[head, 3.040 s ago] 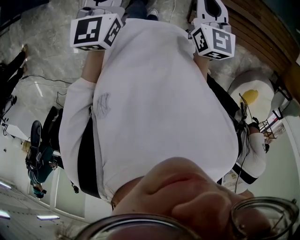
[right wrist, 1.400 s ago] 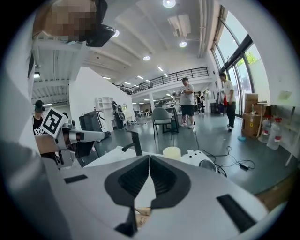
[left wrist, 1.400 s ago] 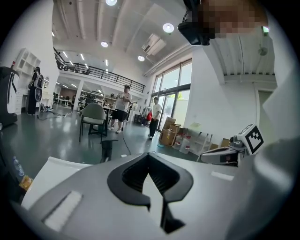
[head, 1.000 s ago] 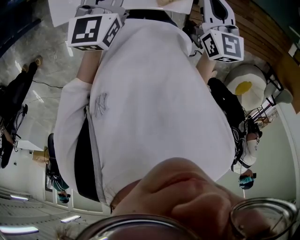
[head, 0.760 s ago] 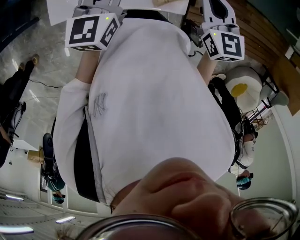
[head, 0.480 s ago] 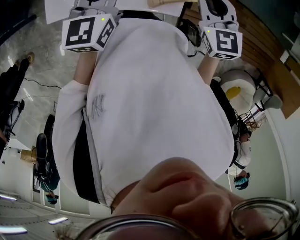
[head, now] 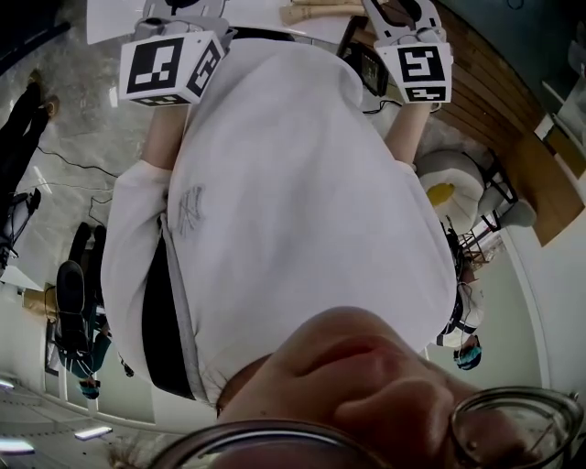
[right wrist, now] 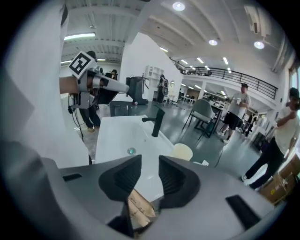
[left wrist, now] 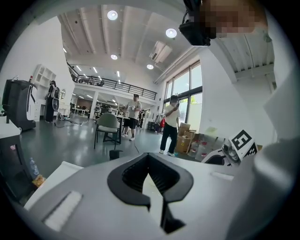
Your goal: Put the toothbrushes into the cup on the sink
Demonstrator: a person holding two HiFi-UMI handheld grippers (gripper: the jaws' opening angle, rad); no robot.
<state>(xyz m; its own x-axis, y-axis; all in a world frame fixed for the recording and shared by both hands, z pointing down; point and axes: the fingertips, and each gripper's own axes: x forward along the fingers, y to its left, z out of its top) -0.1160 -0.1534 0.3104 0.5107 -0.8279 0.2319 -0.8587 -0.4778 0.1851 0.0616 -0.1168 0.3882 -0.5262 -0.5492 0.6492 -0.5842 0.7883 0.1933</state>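
In the right gripper view a white sink (right wrist: pixel 117 133) with a black faucet (right wrist: pixel 156 121) lies ahead, and a cream cup (right wrist: pixel 182 151) stands on its right rim. My right gripper (right wrist: pixel 150 164) points down at the basin. Its jaws have just been opening and stand apart. A brown paper packet (right wrist: pixel 137 209) lies low between them, and the pads do not press on it. My left gripper (left wrist: pixel 149 157) has its tips together with nothing held, aimed across the room. The head view shows only both marker cubes (head: pixel 169 69) (head: pixel 421 69) and brown packets (head: pixel 316 11) on the white counter.
A black device (head: pixel 366 64) hangs at the person's chest beside the right cube. Beyond the sink stand a green chair (left wrist: pixel 108 124), several people (left wrist: pixel 169 124), cardboard boxes (left wrist: pixel 185 140) and a dark appliance (left wrist: pixel 18 103) at the left. The person's white shirt fills the head view.
The right marker cube has shifted up in the head view and rolled to show a different face. Brown packets on the counter have come into view. The left cube has barely moved.
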